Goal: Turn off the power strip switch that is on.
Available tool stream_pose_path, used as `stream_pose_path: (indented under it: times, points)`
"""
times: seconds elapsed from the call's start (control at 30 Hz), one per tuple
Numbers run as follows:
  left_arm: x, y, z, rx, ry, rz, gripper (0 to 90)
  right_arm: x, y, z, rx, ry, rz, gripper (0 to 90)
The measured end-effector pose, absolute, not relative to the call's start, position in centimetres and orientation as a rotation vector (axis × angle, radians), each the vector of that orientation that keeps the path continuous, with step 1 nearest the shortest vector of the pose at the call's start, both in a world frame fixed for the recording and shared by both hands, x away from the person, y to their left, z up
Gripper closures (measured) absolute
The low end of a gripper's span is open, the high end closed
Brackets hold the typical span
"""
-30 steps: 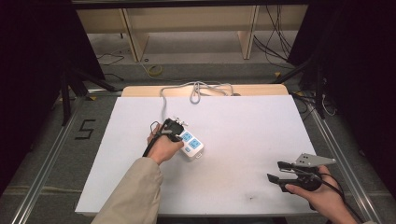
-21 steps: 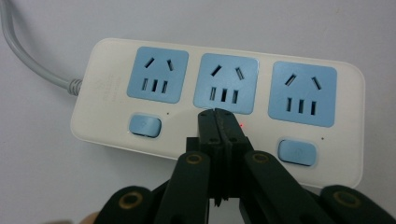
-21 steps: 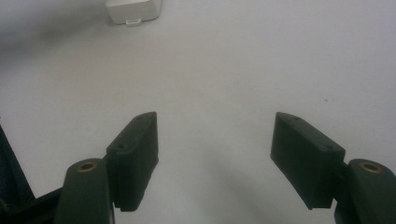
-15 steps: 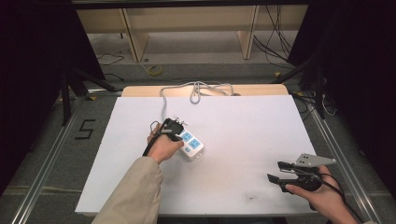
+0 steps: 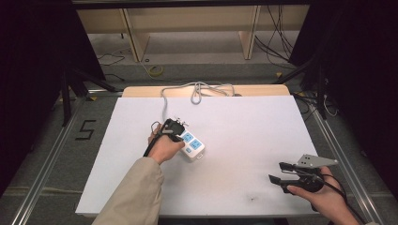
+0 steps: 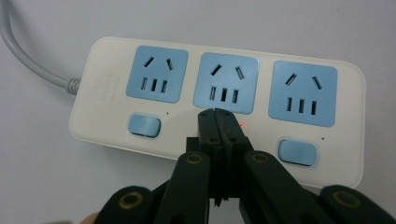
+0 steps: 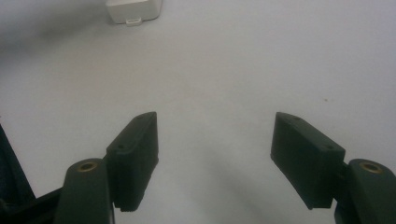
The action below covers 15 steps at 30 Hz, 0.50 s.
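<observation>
A white power strip (image 6: 219, 105) with three blue sockets and blue buttons lies on the white table; in the high view the strip (image 5: 191, 144) sits left of the middle. My left gripper (image 6: 217, 113) is shut, its tips pressed together right over the strip's middle button spot, beside a small red light (image 6: 242, 125). In the high view the left gripper (image 5: 174, 132) sits above the strip's near end. My right gripper (image 7: 215, 140) stands open with nothing between its jaws, low at the table's right front corner (image 5: 276, 172). The strip's end (image 7: 134, 10) lies far ahead of it.
The strip's grey cable (image 5: 197, 89) runs to a coil at the table's far edge. The white table sheet (image 5: 253, 131) has bare room between the two hands. Metal rails (image 5: 338, 150) line the table's sides; wooden shelving stands behind.
</observation>
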State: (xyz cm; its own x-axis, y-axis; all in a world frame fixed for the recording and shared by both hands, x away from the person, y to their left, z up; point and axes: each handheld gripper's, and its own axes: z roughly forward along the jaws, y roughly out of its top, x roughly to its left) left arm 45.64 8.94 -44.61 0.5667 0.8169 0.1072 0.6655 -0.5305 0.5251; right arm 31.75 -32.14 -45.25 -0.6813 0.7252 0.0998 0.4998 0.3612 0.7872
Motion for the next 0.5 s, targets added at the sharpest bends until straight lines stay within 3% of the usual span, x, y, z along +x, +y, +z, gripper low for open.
stream_pose_path:
  times: [0.5]
  points:
    - [45.68,8.99,-44.59,2.369,1.197,0.477,90.0,31.73,-32.17,-45.25,1.086,2.362,1.224,32.4]
